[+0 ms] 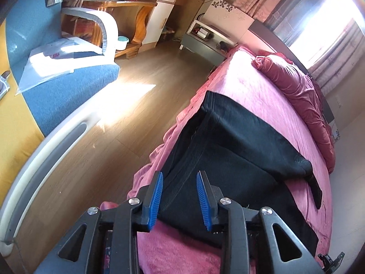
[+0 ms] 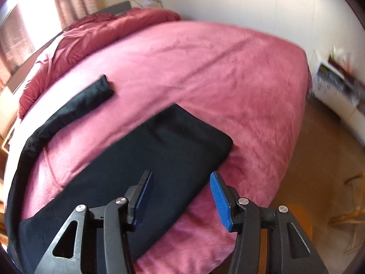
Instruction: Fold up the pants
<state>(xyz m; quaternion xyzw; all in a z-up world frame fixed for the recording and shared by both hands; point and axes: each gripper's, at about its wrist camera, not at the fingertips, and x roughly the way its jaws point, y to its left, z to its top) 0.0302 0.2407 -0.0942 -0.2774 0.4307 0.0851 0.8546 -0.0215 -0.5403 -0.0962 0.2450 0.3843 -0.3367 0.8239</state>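
Note:
Black pants (image 1: 228,141) lie on a pink bedspread (image 1: 255,84), near its floor-side edge. One leg lies folded back over the other, and a narrow leg end (image 1: 316,190) trails off to the right. My left gripper (image 1: 180,177) is open and empty, just above the near part of the pants. In the right wrist view the pants (image 2: 159,159) show a wide folded part and a separate thin leg (image 2: 91,98) stretching to the upper left. My right gripper (image 2: 181,177) is open and empty above the near edge of the wide part.
A rumpled dark pink duvet (image 1: 303,86) lies along the far side of the bed. A blue and yellow sofa (image 1: 57,91) stands across the wooden floor (image 1: 127,105). A nightstand (image 1: 205,43) and a wooden desk (image 1: 136,18) stand beyond. A white shelf unit (image 2: 340,91) stands right of the bed.

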